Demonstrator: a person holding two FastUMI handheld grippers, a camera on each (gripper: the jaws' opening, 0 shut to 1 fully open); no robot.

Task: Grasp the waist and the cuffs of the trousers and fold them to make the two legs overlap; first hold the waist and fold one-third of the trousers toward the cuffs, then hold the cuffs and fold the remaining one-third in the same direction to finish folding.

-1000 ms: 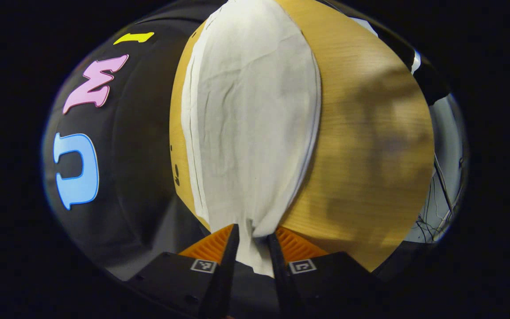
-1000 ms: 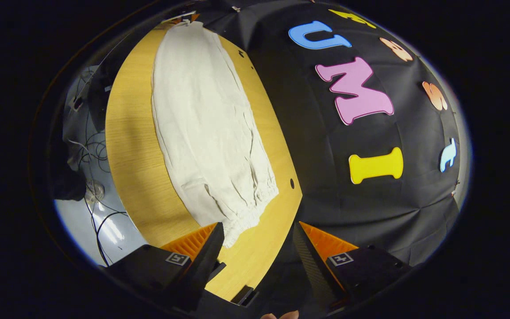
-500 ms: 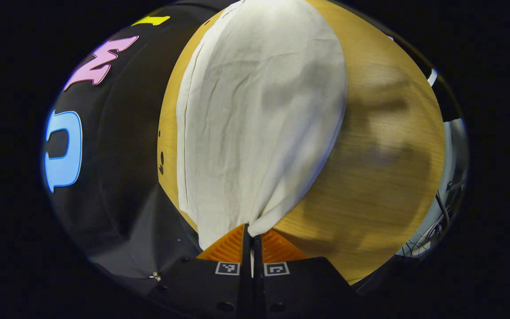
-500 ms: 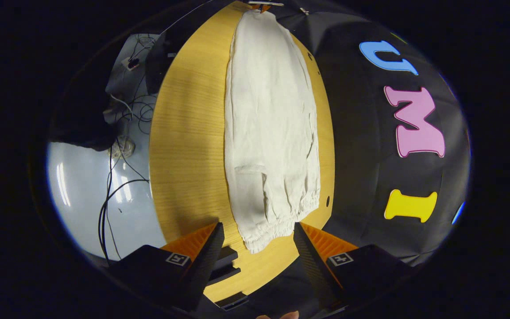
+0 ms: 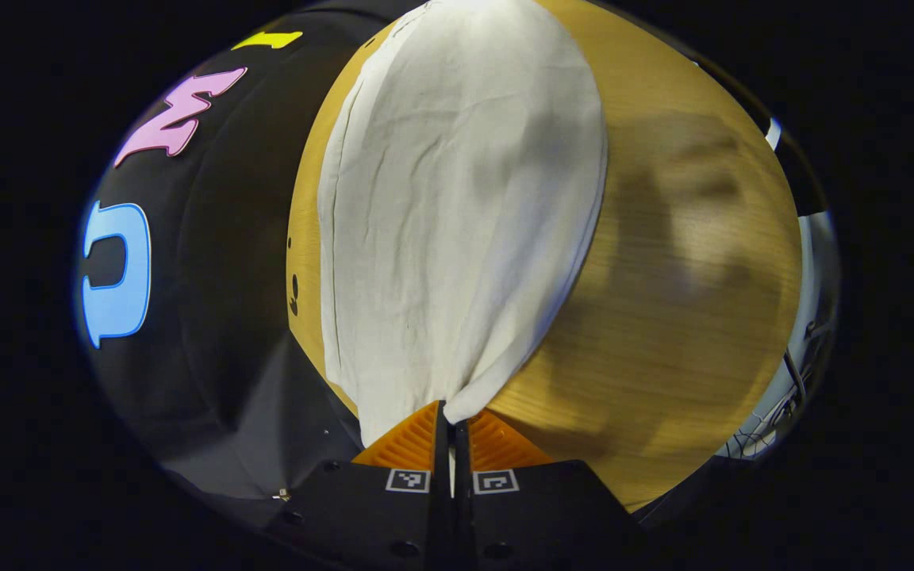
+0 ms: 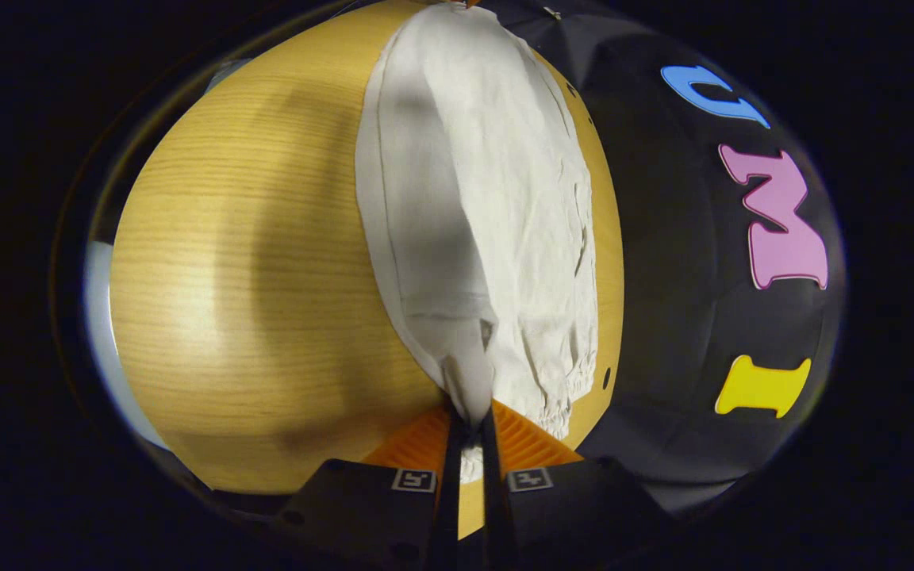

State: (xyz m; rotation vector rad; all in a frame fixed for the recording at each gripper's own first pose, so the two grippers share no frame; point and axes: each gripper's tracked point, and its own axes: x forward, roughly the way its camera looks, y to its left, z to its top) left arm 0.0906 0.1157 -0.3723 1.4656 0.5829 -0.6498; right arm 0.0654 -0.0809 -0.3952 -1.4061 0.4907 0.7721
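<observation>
Left claw point(image 5: 451, 420) clamps the trousers point(image 5: 457, 214) at one end, right claw point(image 6: 469, 424) pinches the waist end; they lie lengthwise on the desk point(image 6: 251, 277). Lift both together, evenly, keeping the edge taut.

The white trousers point(image 5: 457, 214) are lying stretched out lengthwise on the wooden table point(image 5: 687, 317), running along its far edge beside the black cloth wall. The fabric is thin and lightly creased, lying mostly flat. In the left gripper view the cuff end is rising off the tabletop in a narrowing point. In the right gripper view the waist end point(image 6: 560, 373), with its gathered elastic band, is sitting near the table corner, and one part of it is lifting into a peaked fold.
</observation>
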